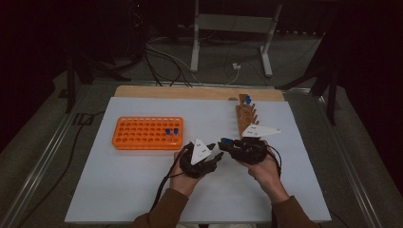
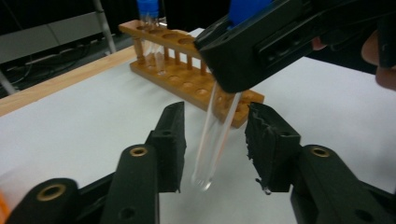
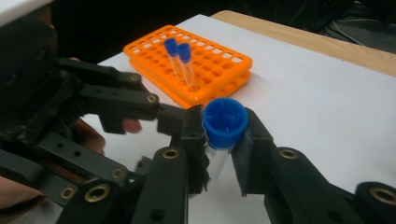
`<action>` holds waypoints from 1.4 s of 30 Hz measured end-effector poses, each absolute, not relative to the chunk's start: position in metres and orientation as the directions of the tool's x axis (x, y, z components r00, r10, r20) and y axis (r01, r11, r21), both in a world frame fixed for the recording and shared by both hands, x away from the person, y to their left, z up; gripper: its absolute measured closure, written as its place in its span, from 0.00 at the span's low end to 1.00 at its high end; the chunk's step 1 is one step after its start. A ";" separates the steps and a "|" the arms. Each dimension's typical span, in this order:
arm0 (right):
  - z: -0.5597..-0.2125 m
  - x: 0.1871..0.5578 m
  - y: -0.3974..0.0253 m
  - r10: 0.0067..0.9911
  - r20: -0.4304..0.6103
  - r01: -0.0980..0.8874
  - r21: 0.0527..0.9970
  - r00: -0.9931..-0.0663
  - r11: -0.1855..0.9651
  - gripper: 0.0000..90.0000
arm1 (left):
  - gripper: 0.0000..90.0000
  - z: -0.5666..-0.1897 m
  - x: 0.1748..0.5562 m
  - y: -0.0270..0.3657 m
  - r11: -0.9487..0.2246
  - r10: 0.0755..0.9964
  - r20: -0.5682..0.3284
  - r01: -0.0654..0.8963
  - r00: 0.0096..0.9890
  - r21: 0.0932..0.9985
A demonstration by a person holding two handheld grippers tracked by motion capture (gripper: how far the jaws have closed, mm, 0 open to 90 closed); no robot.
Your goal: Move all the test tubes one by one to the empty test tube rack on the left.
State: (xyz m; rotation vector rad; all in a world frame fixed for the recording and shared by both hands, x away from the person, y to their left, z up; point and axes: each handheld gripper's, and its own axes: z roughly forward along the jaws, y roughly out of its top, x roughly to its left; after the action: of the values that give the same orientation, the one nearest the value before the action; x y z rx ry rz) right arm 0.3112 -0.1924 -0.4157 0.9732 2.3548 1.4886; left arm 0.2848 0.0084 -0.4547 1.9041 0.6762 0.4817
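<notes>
You've got the right gripper (image 3: 224, 154) clamped on a clear tube (image 2: 212, 140) just under its blue cap (image 3: 225, 122), so the glass hangs free below, prob so the other side can grab the body w/o fighting the cap. The left gripper (image 2: 215, 144) sits w/ jaws spread wide on either side of that tube, not touching it yet afaict, so it looks like a handoff in mid-air over the white table (image 1: 142, 185), between the two racks. Orange rack (image 1: 148, 133) on your left holds two blue-capped tubes (image 3: 181, 63) standing upright in adjacent holes, rest of the holes empty. Wooden rack (image 2: 187, 79) on the right has one capped tube (image 2: 150, 35) at its far end, other holes look open.
</notes>
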 end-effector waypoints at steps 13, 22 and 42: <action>-0.419 0.312 -0.191 0.606 0.202 0.443 0.853 -0.769 0.277 0.85 | 0.86 -0.457 0.286 0.005 -0.338 0.627 0.042 0.223 0.778 0.914; -0.418 0.312 -0.194 0.591 0.205 0.426 0.865 -0.780 0.263 0.64 | 0.87 -0.458 0.290 0.009 -0.331 0.648 0.039 0.235 0.761 0.914; -0.414 0.315 -0.212 0.682 0.156 0.412 0.881 -0.715 0.230 0.11 | 0.87 -0.449 0.287 0.066 -0.229 0.721 -0.029 0.278 0.693 0.933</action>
State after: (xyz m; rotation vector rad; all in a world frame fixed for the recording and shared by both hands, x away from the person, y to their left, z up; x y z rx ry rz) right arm 0.3152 -0.2124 -0.4141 1.0268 2.2432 1.4786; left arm 0.2868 0.0664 -0.4495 1.8062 0.7908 0.5036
